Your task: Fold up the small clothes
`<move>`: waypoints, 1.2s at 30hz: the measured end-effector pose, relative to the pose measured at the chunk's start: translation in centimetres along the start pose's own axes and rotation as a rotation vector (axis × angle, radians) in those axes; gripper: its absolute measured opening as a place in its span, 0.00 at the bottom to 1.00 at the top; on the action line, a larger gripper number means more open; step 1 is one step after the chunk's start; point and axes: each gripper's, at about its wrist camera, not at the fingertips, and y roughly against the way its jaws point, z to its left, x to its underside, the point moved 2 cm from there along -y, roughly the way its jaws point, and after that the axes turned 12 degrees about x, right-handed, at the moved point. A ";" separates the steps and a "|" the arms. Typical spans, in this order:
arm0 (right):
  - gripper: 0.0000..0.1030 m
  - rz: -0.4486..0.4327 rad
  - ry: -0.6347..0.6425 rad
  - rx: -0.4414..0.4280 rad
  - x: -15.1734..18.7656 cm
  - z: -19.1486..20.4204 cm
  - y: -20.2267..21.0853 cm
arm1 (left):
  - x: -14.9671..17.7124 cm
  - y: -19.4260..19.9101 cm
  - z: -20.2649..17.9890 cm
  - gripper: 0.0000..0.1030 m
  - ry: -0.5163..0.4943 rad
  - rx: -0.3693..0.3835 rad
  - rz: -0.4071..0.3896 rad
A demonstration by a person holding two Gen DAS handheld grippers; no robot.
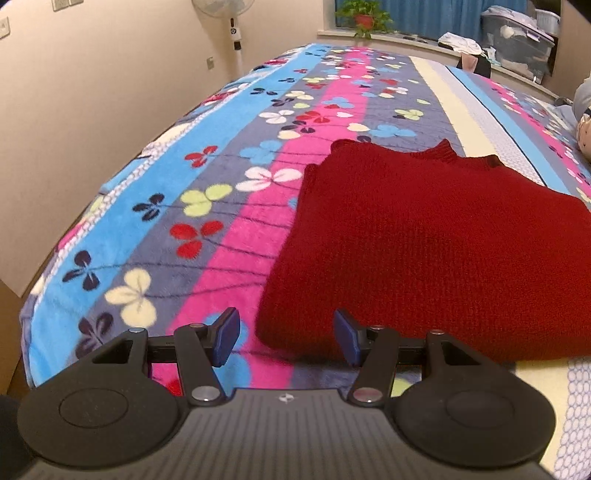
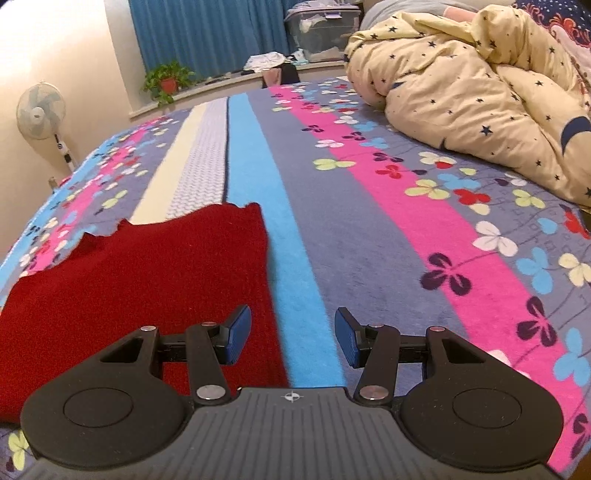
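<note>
A dark red knitted sweater (image 1: 424, 240) lies flat on the flowered bed blanket (image 1: 184, 206), seemingly folded into a rough rectangle. My left gripper (image 1: 288, 338) is open and empty, just in front of the sweater's near left corner. In the right wrist view the sweater (image 2: 140, 280) fills the lower left. My right gripper (image 2: 293, 338) is open and empty, straddling the sweater's right edge near its near right corner, above the blanket (image 2: 369, 240).
A crumpled cream duvet with stars (image 2: 480, 92) lies at the far right of the bed. A standing fan (image 2: 40, 110), a potted plant (image 2: 168, 81) and a storage box (image 2: 321, 29) stand by the far wall and windowsill. The bed's left edge (image 1: 44, 280) drops off near the wall.
</note>
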 end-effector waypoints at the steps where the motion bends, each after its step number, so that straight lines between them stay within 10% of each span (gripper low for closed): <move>1: 0.51 0.002 0.001 -0.005 0.0 0.1 0.0 | 0.1 -0.1 -0.2 0.60 -0.002 -0.003 0.002; 10: 0.51 0.003 0.056 -0.046 0.2 1.2 0.4 | 0.5 -0.8 -1.4 0.60 -0.011 0.004 0.034; 20: 0.51 0.006 0.120 -0.046 1.0 1.5 0.8 | 1.8 -2.7 -0.2 0.68 0.176 0.234 0.137; 31: 0.51 0.006 0.074 -0.047 0.4 0.9 0.7 | 1.2 -5.3 4.6 0.73 0.643 0.443 0.077; 36: 0.51 0.000 0.053 -0.045 -0.1 -0.1 0.8 | 1.3 -6.3 5.0 0.71 0.692 0.395 0.070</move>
